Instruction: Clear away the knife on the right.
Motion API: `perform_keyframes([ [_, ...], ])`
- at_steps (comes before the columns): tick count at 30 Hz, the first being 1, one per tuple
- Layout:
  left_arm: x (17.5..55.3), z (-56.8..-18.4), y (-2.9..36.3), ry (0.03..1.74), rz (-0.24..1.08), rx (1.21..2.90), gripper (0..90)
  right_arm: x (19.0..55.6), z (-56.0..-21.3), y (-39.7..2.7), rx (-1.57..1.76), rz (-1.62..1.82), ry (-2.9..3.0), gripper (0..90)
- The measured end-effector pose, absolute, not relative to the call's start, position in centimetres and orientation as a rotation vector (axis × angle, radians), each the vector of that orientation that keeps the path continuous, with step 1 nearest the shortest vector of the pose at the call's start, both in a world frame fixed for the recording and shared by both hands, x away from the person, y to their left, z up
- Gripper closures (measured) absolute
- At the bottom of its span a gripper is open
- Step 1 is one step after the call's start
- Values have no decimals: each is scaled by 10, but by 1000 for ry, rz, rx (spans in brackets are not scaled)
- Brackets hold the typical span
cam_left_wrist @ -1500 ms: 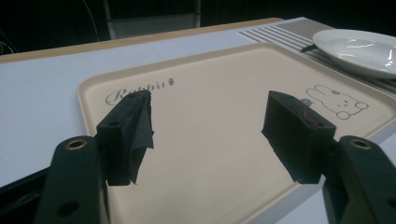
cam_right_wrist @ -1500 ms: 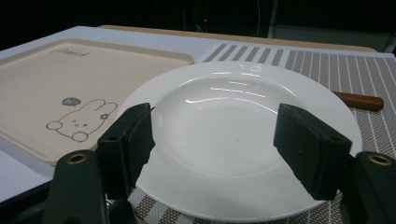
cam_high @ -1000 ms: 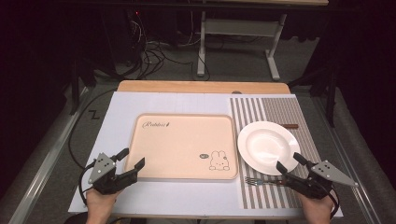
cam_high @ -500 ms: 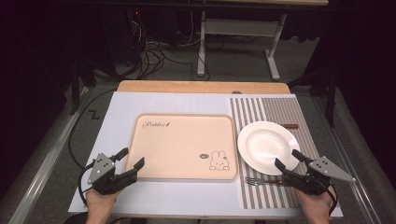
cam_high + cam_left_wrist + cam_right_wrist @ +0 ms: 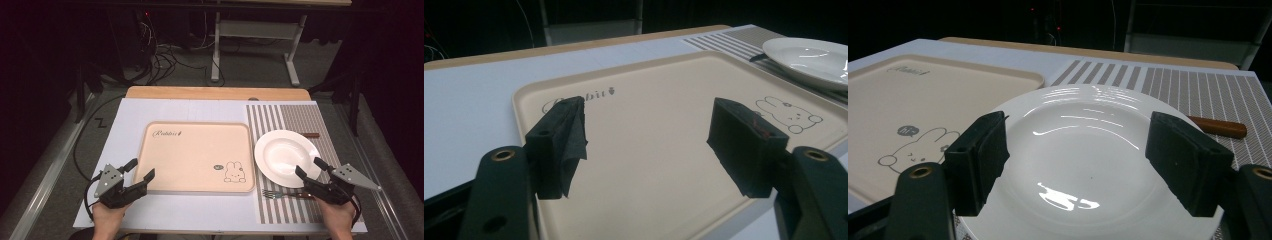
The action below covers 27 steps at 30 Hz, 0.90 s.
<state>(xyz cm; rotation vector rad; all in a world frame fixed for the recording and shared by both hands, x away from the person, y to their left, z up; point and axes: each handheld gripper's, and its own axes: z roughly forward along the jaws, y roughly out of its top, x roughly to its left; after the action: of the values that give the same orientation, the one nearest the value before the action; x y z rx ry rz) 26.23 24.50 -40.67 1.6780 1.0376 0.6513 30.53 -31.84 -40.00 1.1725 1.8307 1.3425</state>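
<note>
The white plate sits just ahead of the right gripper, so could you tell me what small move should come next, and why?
Probably ease the right gripper forward onto the near rim of the white plate: its jaws stand open, aimed at the plate and not touching it.

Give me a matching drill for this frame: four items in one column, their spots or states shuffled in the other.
Items:
1. plate
2. fork
3. tray
4. left hand-held gripper

Places or states:
A. pink, with a rabbit drawing, on the white mat
B. open, at the tray's near left corner
C. white, empty, on the striped placemat
D. lying on the striped placemat just nearer the person than the plate

Pairs: 1-C, 2-D, 3-A, 4-B
</note>
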Motion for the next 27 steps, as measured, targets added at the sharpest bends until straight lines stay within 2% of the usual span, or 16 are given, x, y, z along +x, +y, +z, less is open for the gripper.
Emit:
perform_keyframes([
  [27, 262, -408, 243, 1031, 663, 1690, 323, 326, -395, -320, 1226, 1360, 1783, 282],
])
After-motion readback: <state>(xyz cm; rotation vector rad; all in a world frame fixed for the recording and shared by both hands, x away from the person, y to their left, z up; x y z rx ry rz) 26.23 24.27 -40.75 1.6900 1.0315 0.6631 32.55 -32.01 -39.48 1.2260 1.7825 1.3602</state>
